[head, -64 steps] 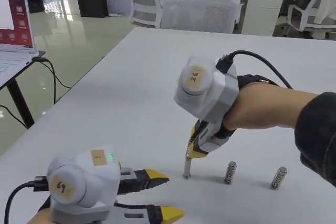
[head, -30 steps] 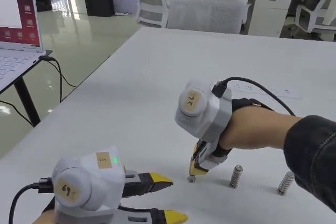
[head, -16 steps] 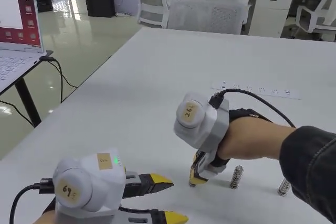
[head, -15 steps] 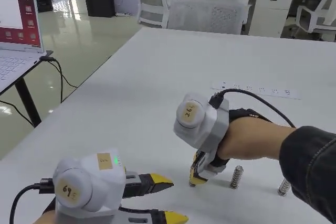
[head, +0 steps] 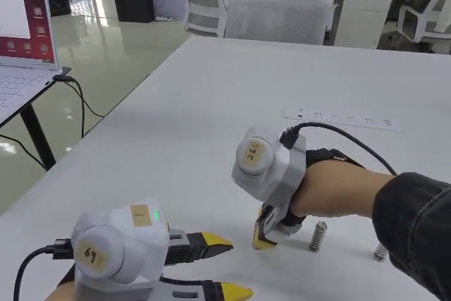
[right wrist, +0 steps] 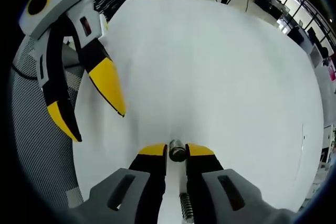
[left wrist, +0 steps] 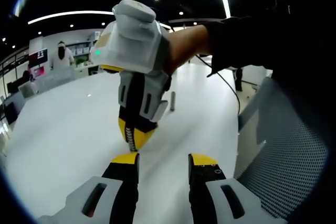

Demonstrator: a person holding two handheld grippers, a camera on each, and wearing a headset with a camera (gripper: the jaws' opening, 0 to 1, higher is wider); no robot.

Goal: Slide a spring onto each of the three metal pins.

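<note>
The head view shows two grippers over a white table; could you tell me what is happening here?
A person works with a gripper in each hand. The right gripper points down at the white table, shut on a spring; whether a pin sits under it is hidden. A nearer spring and a farther spring stand upright beside it. The left gripper is open and holds nothing.

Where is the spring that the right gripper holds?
The spring sits between the tips of the right gripper, near the white table, just ahead of the left gripper; in the head view another spring stands to its right.
</note>
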